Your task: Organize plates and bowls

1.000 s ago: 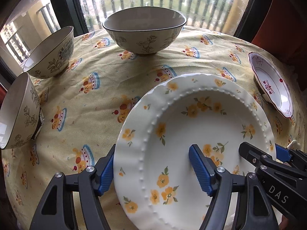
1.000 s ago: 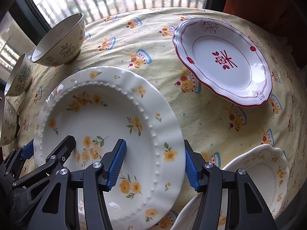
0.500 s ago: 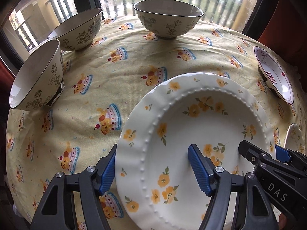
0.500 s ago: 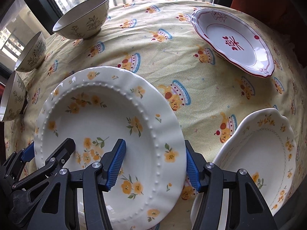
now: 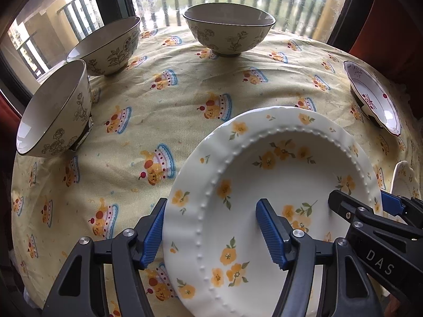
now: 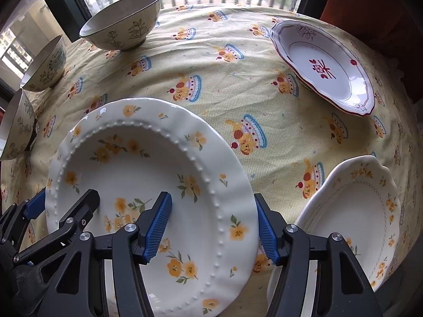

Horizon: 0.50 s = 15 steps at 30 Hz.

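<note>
A white plate with yellow flowers hangs a little above the tablecloth between my two grippers. My left gripper straddles its left rim. The outer pad touches the edge and the inner pad stands over the well, apart from the beaded wall, while the jaws are closing. My right gripper straddles the right rim the same way, its jaws opening. Each gripper shows in the other's view: the right gripper and the left gripper.
Three floral bowls stand at the far left: one, a second, a third. A red-trimmed plate lies far right. A scalloped flowered plate sits near right. A yellow cake-print tablecloth covers the table, with a window behind.
Both grippers drew back toward the near edge with the flowered plate between them. The bowls and the red-trimmed plate look farther off, and the scalloped plate came into view at the right.
</note>
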Each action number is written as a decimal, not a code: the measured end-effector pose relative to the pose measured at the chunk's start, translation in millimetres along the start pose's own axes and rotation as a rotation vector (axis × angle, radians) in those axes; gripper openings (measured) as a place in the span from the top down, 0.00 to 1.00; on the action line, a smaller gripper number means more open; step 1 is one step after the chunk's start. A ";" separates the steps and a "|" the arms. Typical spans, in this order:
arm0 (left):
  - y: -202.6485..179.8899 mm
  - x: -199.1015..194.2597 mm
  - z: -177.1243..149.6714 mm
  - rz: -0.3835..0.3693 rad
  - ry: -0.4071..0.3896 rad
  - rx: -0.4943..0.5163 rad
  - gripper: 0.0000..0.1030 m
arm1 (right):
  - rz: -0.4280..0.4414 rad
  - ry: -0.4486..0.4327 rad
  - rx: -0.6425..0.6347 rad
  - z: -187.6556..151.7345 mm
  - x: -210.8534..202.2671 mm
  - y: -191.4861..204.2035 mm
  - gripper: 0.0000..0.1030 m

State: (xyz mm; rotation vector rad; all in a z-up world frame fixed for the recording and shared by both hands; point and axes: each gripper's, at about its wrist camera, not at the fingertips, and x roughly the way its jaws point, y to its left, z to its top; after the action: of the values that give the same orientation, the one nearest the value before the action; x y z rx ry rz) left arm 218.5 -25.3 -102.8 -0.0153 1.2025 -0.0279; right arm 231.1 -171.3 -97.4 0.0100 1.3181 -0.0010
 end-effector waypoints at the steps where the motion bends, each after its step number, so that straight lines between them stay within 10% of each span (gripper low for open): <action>1: 0.8 -1.6 -1.3 -0.002 0.000 0.000 0.35 | -0.001 0.003 0.007 -1.7 -1.0 0.6 0.36; 15: 13.9 -39.3 -12.8 -0.054 -0.053 0.021 0.35 | -0.037 -0.031 0.070 -26.1 -40.4 13.1 0.36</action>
State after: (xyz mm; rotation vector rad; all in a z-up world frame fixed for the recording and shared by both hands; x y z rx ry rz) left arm 192.6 -10.1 -71.2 -0.0303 1.1482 -0.0871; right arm 195.8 -158.2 -64.7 0.0444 1.2869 -0.0784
